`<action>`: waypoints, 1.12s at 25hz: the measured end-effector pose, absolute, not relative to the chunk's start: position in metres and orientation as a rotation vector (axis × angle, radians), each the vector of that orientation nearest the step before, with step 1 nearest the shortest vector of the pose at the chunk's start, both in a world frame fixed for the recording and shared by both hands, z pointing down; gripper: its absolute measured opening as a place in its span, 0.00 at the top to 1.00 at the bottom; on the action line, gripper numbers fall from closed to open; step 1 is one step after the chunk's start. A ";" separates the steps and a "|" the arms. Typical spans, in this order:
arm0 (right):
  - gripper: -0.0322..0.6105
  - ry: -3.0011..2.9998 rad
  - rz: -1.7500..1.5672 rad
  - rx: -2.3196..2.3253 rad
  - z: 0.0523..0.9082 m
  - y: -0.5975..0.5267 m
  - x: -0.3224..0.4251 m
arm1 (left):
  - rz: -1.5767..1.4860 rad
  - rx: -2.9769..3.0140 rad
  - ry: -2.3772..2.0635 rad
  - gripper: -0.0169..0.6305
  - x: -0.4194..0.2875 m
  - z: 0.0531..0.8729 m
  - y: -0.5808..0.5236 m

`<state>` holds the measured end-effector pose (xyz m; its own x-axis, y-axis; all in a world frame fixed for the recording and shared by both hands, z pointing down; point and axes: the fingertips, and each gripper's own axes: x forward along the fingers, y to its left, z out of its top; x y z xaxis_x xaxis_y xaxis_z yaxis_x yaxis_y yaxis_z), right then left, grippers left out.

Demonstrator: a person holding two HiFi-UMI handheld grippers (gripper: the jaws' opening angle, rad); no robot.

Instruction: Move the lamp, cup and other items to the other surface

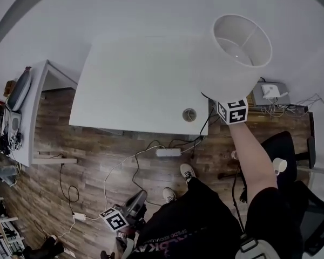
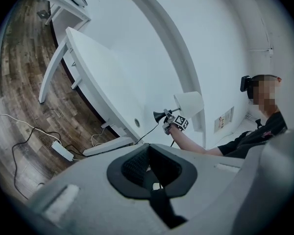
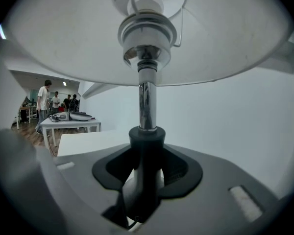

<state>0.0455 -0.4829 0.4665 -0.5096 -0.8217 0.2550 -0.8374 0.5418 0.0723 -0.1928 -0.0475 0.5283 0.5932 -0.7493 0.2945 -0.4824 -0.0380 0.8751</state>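
— Holding what, exactly?
— I'm clamping the lamp (image 3: 147, 102) by its stem in my right gripper (image 3: 146, 163) and holding it upright in the air at the white desk's (image 1: 129, 80) right end, so the shade isn't getting squeezed.
— And your left?
— My left gripper (image 2: 154, 182) is hanging low beside my leg, jaws together on nothing, out of the cord's (image 1: 204, 127) way.

- A white desk (image 1: 135, 85) stands against a plain white wall (image 1: 97, 9), with a round cable hole (image 1: 189, 114) near its front edge.
- The floor (image 1: 97, 161) is dark wood plank, with a white power strip (image 1: 168, 152) and loose cables (image 1: 136, 169) on it.
- A second desk (image 1: 35, 117) stands at left, a black chair (image 1: 283, 147) at right.
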 end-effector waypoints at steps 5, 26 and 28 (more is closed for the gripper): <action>0.72 -2.453 0.083 1.494 0.455 -0.460 0.084 | -0.271 1.737 -0.952 0.98 -0.189 0.524 -0.049; 0.72 -2.233 0.035 1.918 0.386 -0.330 0.215 | -0.166 1.941 -0.698 0.98 -0.187 0.504 -0.028; 0.72 -2.205 0.029 1.952 0.382 -0.311 0.227 | -0.150 1.955 -0.669 0.98 -0.184 0.504 -0.020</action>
